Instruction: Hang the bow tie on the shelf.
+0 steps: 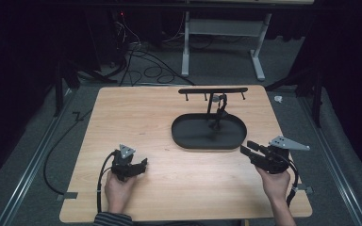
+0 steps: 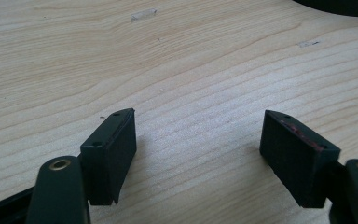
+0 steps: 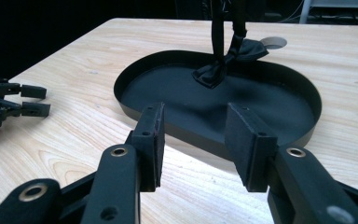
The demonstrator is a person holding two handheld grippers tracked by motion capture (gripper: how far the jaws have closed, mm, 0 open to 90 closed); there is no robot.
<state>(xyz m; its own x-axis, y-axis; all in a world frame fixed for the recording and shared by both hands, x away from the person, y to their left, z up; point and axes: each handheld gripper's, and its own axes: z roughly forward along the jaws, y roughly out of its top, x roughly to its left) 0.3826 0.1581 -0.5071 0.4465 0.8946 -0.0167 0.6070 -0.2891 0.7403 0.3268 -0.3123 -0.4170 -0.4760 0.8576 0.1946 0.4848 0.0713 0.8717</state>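
Observation:
A black oval tray point(image 1: 181, 137) lies right of centre on the wooden table point(image 1: 136, 117). From it rises a thin stand with a hooked crossbar point(image 1: 212, 90). A black bow tie point(image 3: 228, 58) hangs by its strap from the stand, its bow resting on the tray floor point(image 3: 177, 93). My left gripper point(image 1: 143, 165) rests at the front left, open over bare wood point(image 2: 198, 140), with nothing between the pads point(image 2: 116, 149). My right gripper point(image 1: 247, 147) is open just outside the tray's near right rim point(image 3: 193, 135), pointing at the tray, with nothing in it.
A round hole point(image 3: 275, 43) is cut in the tabletop behind the tray. Beyond the table's far edge, cables point(image 1: 141, 66) lie on the floor and a white desk frame point(image 1: 186, 47) stands. The left gripper point(image 3: 23, 100) shows far left in the right gripper view.

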